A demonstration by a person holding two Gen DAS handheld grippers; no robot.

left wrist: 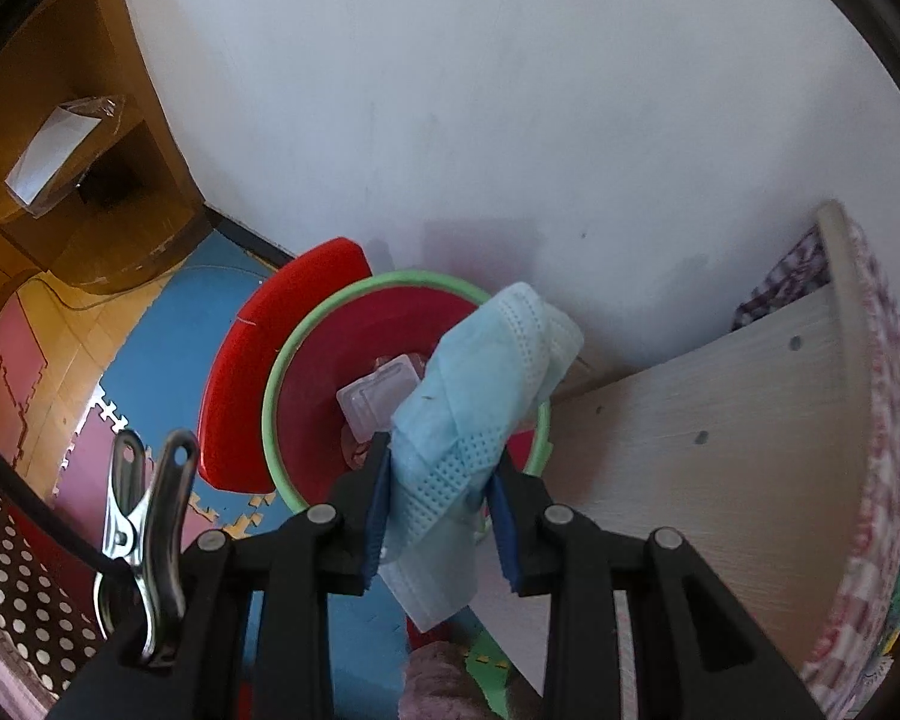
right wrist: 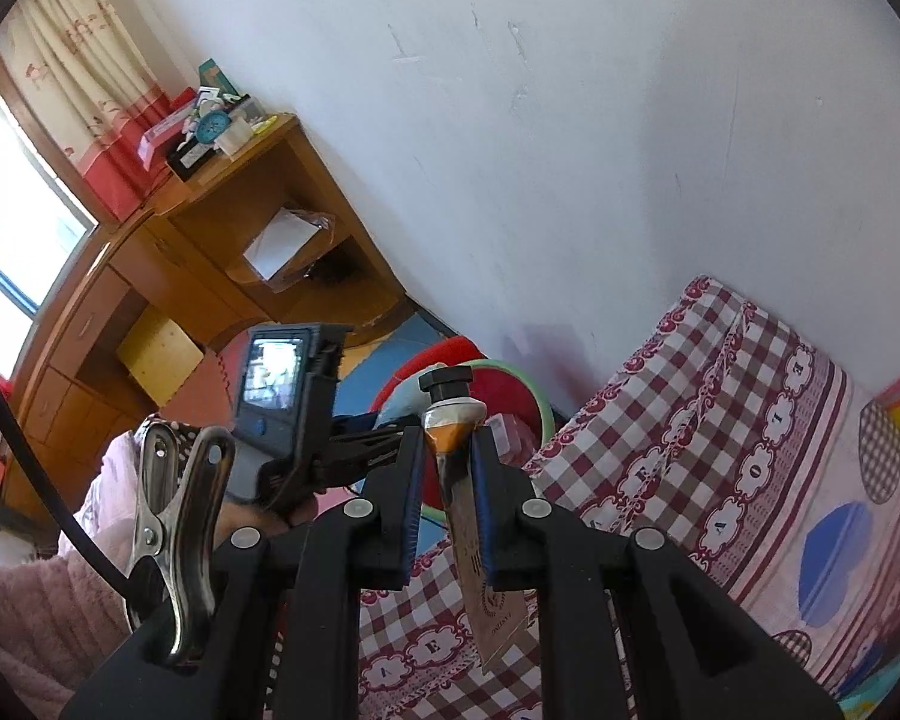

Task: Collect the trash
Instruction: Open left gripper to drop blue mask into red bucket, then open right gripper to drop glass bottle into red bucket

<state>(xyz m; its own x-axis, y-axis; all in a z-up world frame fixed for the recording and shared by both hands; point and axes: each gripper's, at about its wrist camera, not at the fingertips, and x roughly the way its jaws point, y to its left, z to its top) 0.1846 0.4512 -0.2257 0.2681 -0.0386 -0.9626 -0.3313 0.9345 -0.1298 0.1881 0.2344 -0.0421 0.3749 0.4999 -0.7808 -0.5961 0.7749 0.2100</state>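
A crumpled light-blue face mask (left wrist: 480,384) hangs between the pads of my left gripper (left wrist: 443,450), which is shut on it right above a red bin with a green rim (left wrist: 282,360). The bin's red lid (left wrist: 258,348) is flipped open to the left. Inside lies a clear plastic blister pack (left wrist: 378,399). My right gripper (right wrist: 450,450) is shut on a flattened tube with a black cap (right wrist: 450,414), cap pointing away from me, over the bed's edge. Beyond it the bin (right wrist: 510,387) shows on the floor, with the left gripper's body and camera (right wrist: 282,384) to its left.
The bin stands on coloured foam floor mats (left wrist: 168,330) against a white wall (left wrist: 510,120). A pale wooden bed side panel (left wrist: 720,420) is close on its right, under a red-checked sheet (right wrist: 690,420). A wooden desk (right wrist: 210,240) stands further left. A pink sleeve (right wrist: 24,600) is nearby.
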